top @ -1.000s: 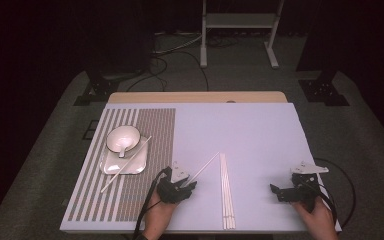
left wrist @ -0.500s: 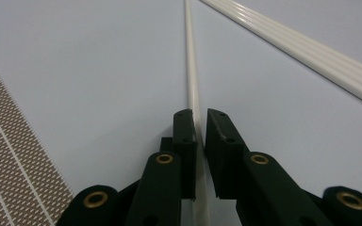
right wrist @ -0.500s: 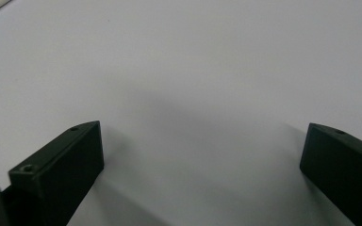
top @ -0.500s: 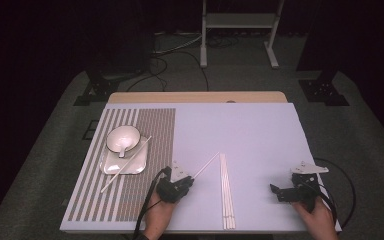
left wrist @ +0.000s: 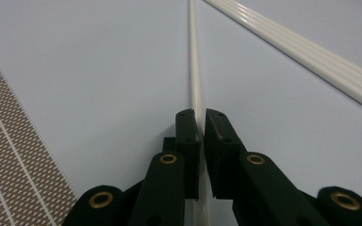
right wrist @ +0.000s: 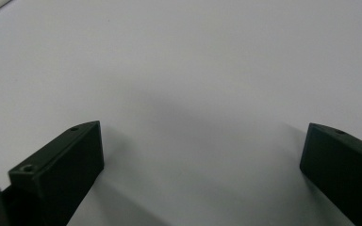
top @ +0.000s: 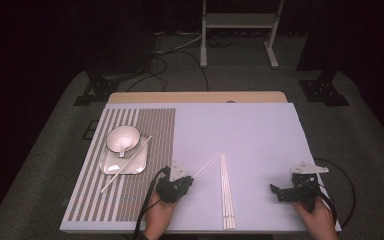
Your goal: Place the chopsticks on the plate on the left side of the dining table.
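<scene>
A single white chopstick (top: 207, 162) lies slanted on the pale table, apart from a bundle of several white chopsticks (top: 226, 190). My left gripper (top: 184, 180) is at its near end. In the left gripper view the jaws are shut on this chopstick (left wrist: 194, 70), which runs out from between the left gripper (left wrist: 201, 117) tips, with the bundle (left wrist: 301, 52) to the right. My right gripper (top: 280, 191) rests near the front right edge. The right gripper (right wrist: 202, 146) stands open over bare table.
A striped placemat (top: 145, 130) covers the table's left part. On it are a white bowl (top: 122, 138), a pale plate (top: 125, 162) and a chopstick (top: 115, 179) leaning across the plate. A metal stand (top: 240, 20) stands beyond the far edge.
Both hands stay where they were. The left gripper's jaws look drawn closer together around the single chopstick's near end.
</scene>
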Tool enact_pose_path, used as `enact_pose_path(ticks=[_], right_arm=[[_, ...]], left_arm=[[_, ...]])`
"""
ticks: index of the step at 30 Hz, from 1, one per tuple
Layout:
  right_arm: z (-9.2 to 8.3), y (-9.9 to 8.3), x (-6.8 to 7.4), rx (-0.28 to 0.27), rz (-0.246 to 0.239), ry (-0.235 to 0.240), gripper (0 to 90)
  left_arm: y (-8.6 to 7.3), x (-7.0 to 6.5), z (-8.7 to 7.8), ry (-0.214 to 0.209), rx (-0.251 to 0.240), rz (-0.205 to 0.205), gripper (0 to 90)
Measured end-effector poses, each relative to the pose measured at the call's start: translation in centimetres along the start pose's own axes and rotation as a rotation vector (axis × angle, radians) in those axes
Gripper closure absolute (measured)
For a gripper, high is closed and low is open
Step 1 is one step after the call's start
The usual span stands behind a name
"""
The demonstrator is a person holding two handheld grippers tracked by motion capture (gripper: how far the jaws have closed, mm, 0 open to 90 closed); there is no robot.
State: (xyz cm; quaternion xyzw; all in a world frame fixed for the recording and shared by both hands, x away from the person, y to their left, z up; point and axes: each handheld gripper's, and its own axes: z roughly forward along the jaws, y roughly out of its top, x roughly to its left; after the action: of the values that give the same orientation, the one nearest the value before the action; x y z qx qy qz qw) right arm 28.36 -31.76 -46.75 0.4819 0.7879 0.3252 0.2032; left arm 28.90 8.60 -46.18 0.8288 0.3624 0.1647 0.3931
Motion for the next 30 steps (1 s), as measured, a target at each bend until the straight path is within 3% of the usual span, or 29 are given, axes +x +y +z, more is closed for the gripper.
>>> enact_pose_path(ticks=[30], right_arm=[[0.0,0.0,0.0,0.0,0.0,0.0,0.0]], left_arm=[[0.7,0.8,-1.6,-0.036,0.001,-0.011,84.6]])
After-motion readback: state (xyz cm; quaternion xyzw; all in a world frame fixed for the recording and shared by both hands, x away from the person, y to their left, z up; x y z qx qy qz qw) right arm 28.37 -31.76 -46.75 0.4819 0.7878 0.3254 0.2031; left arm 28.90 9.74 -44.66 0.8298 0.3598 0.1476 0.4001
